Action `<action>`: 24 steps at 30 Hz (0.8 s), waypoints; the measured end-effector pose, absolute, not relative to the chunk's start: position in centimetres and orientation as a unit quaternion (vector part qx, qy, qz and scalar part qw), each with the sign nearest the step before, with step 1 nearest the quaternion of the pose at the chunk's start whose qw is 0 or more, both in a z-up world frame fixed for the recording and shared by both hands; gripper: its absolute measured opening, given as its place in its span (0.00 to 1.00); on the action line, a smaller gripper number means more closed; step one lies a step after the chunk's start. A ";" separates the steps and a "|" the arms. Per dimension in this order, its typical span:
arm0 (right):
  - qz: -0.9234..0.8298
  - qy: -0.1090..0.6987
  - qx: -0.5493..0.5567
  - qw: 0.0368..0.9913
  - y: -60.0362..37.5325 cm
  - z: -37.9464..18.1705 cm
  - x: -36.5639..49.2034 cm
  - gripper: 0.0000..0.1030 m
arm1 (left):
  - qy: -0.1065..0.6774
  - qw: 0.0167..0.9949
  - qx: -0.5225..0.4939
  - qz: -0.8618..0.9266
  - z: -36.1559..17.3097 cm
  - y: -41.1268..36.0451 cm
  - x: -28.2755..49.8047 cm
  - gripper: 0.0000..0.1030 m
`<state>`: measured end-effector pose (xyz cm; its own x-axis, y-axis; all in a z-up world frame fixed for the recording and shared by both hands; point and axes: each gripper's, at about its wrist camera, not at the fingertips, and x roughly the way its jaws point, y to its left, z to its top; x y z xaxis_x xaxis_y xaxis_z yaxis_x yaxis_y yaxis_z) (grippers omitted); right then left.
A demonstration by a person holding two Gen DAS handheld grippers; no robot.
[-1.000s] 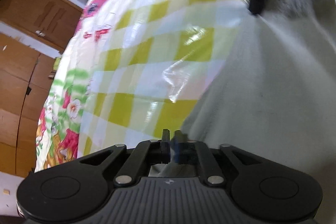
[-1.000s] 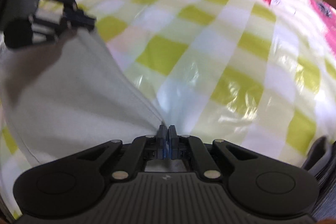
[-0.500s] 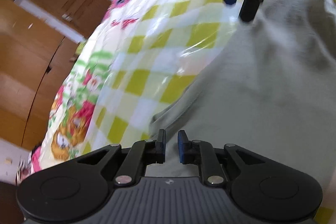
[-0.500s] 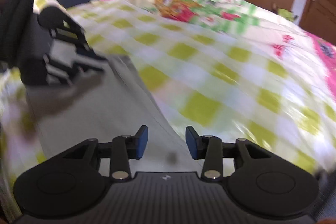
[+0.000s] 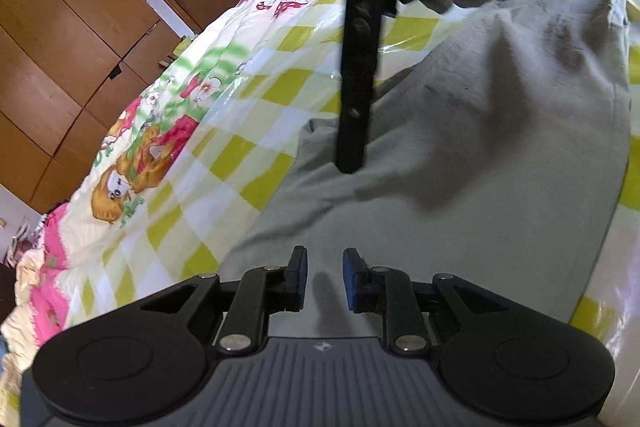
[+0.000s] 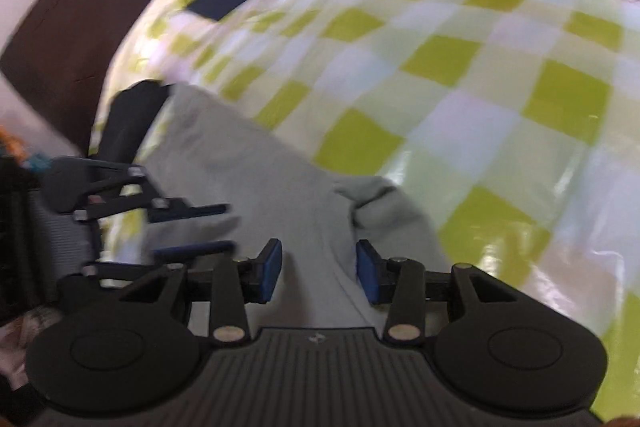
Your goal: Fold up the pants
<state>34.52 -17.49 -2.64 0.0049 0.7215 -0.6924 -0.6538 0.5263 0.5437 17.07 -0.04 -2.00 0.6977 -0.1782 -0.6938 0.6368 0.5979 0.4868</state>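
The grey pants lie spread on the bed, over its glossy yellow-green checked cover, and look to be part-way through folding: in the left wrist view the cloth forms a long, fairly flat band with a raised ridge and some wrinkling toward its far end, and in the right wrist view a small bunched flap sits at the edge of the cloth nearest the checks, not pressed flat. Whether one leg is already laid over the other cannot be told for certain, though the doubled-looking edge suggests at least one fold is made. The left tongs hang just above the near end of the cloth with a clear gap between the blue pads, holding nothing. The right tongs are spread wider, over the grey cloth, and likewise grip nothing; the picture from that side is blurred. In the left wrist view the other tool shows as a dark bar across the top, held by a gloved hand, over the middle of the pants. My judgement is that a fold is laid down and released, and that what is left is to take a fresh hold, flatten the bunched flap, and fold the length over into a compact stack.
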 end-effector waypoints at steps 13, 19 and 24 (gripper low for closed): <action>0.330 0.468 0.091 0.815 -20.0 -0.8 34.9 0.30 | 0.301 0.857 0.375 -0.183 -3.7 1.2 15.6 0.36; 0.260 0.459 0.007 0.849 -28.2 1.8 23.2 0.36 | 0.300 0.847 0.409 -0.159 -4.5 3.2 13.5 0.41; 0.112 0.514 0.011 0.850 -36.6 -0.4 14.6 0.35 | 0.317 0.848 0.411 -0.112 -4.3 4.9 13.2 0.46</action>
<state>14.62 -36.59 -0.42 0.4462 0.2021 -0.8718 -0.1804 0.9745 0.1335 13.19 4.94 -4.32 0.7742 0.0705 -0.6290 0.4497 0.6380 0.6251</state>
